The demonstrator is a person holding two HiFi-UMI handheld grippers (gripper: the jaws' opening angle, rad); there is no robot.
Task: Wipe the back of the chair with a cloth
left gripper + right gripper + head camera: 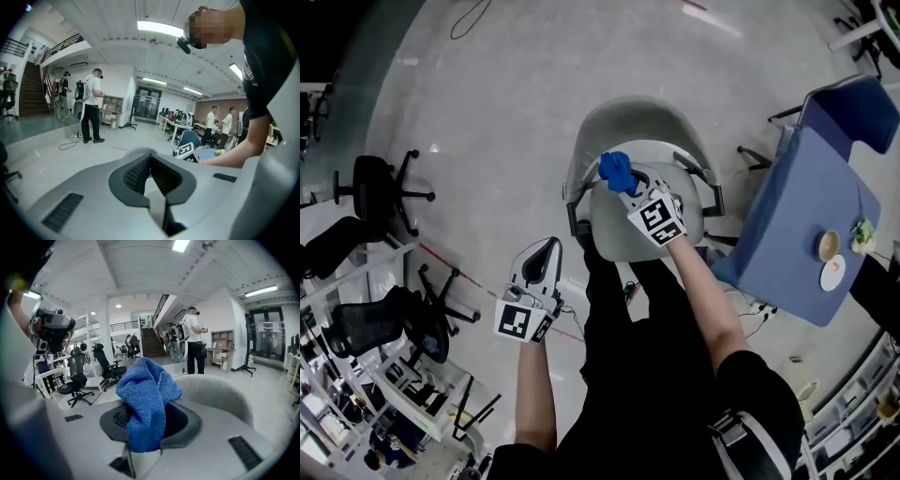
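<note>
Centrally, the right gripper [633,192] has its jaws clamped on a bunched blue cloth [145,404], which bulges up and forward out of the pads. The cloth hangs over the grey shell chair [647,230], close to the inner face of its curved backrest [637,117]; whether fabric touches the shell cannot be told. The left gripper [150,164] is held low beside the chair's left edge, jaws pressed together with nothing between them, and takes no part. The step in hand appears to be bringing the cloth to the backrest for a stroke. To do it well, the loose bulge rather than the hard jaw tips should meet the shell, pressed flat and drawn along the curve from one side edge to the other, then repeated lower, with the top edge included. The chair may shift under pressure, so the free gripper could steady it. Beyond the chair lies a pale polished floor [487,112]. A blue table [797,225] stands just beside the chair's right edge. Black office chairs [380,187] stand well apart at the left, and a staircase [147,341] and standing people [193,341] occupy the open hall behind.
</note>
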